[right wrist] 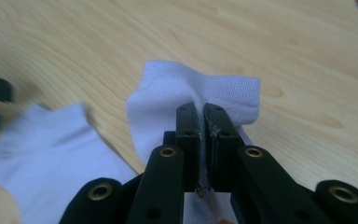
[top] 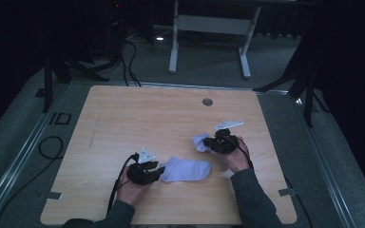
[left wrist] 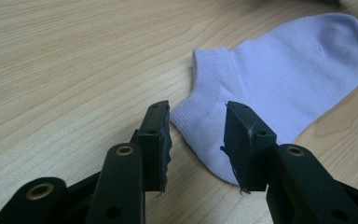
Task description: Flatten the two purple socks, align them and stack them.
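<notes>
Two pale lilac ankle socks are on a light wooden desk. One sock lies flat near the front edge of the desk, toe pointing to the person's right, its ribbed cuff turned toward the left gripper. In the left gripper view the same flat sock spreads out just beyond the fingers, which stand partly apart with the heel and cuff edge seen between them — the pads are not pressing on the fabric.

The second sock is bunched, farther back and to the right of the first, the two well apart in the high view. The right gripper has it — in the right gripper view the fingers are pinched almost together on a fold of the second sock, whose cloth puffs out to either side of them above the desk surface. The flat sock shows blurred at the lower left of that view.

Each gripper is held in a hand with a dark green sleeve coming in from the near edge. A round grommet sits in the desk near its far edge. Beyond the desk, on grey floor, stands a white frame.
</notes>
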